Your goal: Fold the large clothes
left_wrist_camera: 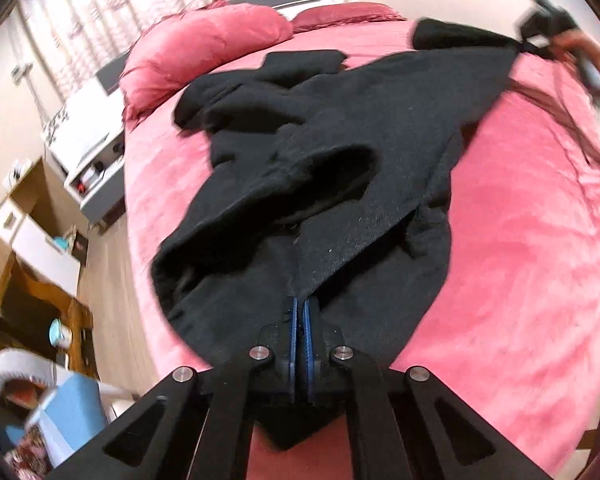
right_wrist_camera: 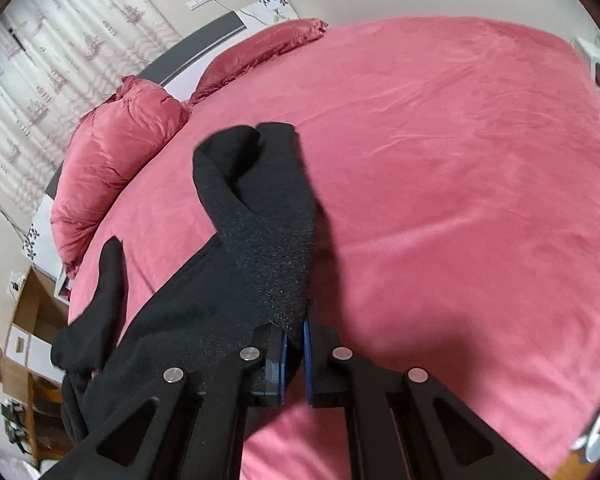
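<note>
A large black garment (left_wrist_camera: 340, 152) lies bunched and stretched across the pink bed (left_wrist_camera: 520, 260). My left gripper (left_wrist_camera: 301, 312) is shut on its near edge, the cloth pinched between the blue pads. My right gripper (right_wrist_camera: 296, 332) is shut on another part of the black garment (right_wrist_camera: 268, 232), which stands up in a fold ahead of the fingers and trails down to the left. The right gripper also shows in the left wrist view (left_wrist_camera: 540, 28) at the far top right, holding the garment's far corner above the bed.
Pink pillows (left_wrist_camera: 204, 52) (right_wrist_camera: 116, 160) lie at the head of the bed by a dark headboard (right_wrist_camera: 204, 52). A white nightstand (left_wrist_camera: 88, 148), a wooden desk (left_wrist_camera: 32, 312) and wood floor (left_wrist_camera: 112, 300) lie left of the bed. Curtains (right_wrist_camera: 60, 40) hang behind.
</note>
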The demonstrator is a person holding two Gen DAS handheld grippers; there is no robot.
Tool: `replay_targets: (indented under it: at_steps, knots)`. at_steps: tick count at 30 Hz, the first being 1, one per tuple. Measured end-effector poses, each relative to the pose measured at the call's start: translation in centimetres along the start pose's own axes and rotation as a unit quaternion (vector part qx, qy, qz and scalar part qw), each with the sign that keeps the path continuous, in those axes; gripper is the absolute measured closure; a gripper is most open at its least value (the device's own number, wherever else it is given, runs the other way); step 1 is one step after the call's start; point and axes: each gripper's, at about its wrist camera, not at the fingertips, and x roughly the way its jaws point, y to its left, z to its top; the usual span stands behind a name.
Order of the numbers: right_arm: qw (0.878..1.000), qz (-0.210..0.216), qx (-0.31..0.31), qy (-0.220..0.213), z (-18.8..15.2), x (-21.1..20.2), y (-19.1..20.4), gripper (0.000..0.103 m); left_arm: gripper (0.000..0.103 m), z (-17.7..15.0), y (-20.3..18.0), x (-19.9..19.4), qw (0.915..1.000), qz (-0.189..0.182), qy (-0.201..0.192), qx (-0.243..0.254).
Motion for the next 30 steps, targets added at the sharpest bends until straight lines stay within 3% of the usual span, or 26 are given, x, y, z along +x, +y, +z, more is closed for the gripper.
replay_targets:
  at_steps: [5, 7, 10, 12, 14, 16, 17, 20, 21, 22, 23, 24, 26, 27, 28, 30]
  knots:
    - [1.0, 0.003, 0.03, 0.001, -4.9, -4.7, -2.9, 0.097, 0.103, -3.4, 5.8, -0.2, 0.9952, 0.029, 0.043, -0.083]
    - [0.999, -0.003, 0.042, 0.018, -7.0, -5.1, -4.4, 0.097, 0.103, -5.2, 8.1, -0.7, 0.9885, -0.004, 0.053, -0.141]
    - [0.997, -0.06, 0.015, 0.051, -9.6, -4.2, -5.6, 0.088, 0.1, -6.4, 10.9, -1.6, 0.9592, -0.073, 0.039, -0.27]
    - [0.995, -0.091, 0.002, 0.048, -10.4, -3.9, -5.4, 0.075, 0.084, -6.0, 11.3, -1.7, 0.9469, -0.092, 0.027, -0.307]
    - [0.993, -0.116, -0.014, 0.017, -10.4, -4.7, -4.3, 0.071, 0.034, -4.9, 10.7, -1.6, 0.9472, -0.08, 0.013, -0.31]
    - [0.991, -0.126, -0.038, -0.013, -10.2, -5.6, -2.9, 0.067, 0.013, -3.5, 9.7, -1.1, 0.9503, -0.071, -0.007, -0.303]
    - [0.991, -0.123, -0.054, -0.029, -10.1, -6.0, -2.0, 0.065, 0.013, -2.7, 9.1, -0.3, 0.9528, -0.064, -0.006, -0.297]
    - [0.987, -0.108, -0.105, -0.06, -9.7, -6.9, 0.6, 0.064, 0.014, -0.8, 7.1, 2.7, 0.9613, -0.073, 0.029, -0.264]
    - [0.985, -0.104, -0.118, -0.065, -9.7, -7.0, 1.2, 0.063, 0.016, -0.5, 6.2, 3.8, 0.9674, -0.048, 0.053, -0.243]
    - [0.984, -0.1, -0.131, -0.067, -9.7, -6.7, 1.8, 0.063, 0.027, -0.5, 5.7, 4.6, 0.9686, -0.035, 0.066, -0.237]
    - [0.983, -0.1, -0.142, -0.066, -9.6, -6.6, 2.1, 0.061, 0.051, -0.7, 5.5, 4.5, 0.9655, -0.038, 0.057, -0.251]
    - [0.981, -0.102, -0.151, -0.064, -9.6, -6.2, 2.4, 0.06, 0.066, -0.5, 5.4, 4.0, 0.9638, -0.038, 0.042, -0.261]
    - [0.979, -0.104, -0.165, -0.059, -9.3, -5.4, 2.6, 0.06, 0.085, 0.2, 5.2, 3.3, 0.9655, -0.041, 0.044, -0.253]
    - [0.978, -0.105, -0.17, -0.06, -9.2, -5.1, 2.8, 0.059, 0.097, 0.3, 5.3, 2.7, 0.9644, -0.049, 0.041, -0.256]
    - [0.976, -0.104, -0.178, -0.062, -9.1, -4.7, 3.1, 0.058, 0.095, 0.3, 5.9, 2.1, 0.9606, -0.065, 0.039, -0.268]
    - [0.971, -0.107, -0.203, -0.062, -8.5, -3.6, 4.3, 0.054, 0.095, 0.0, 8.7, -0.3, 0.9423, -0.093, 0.022, -0.321]
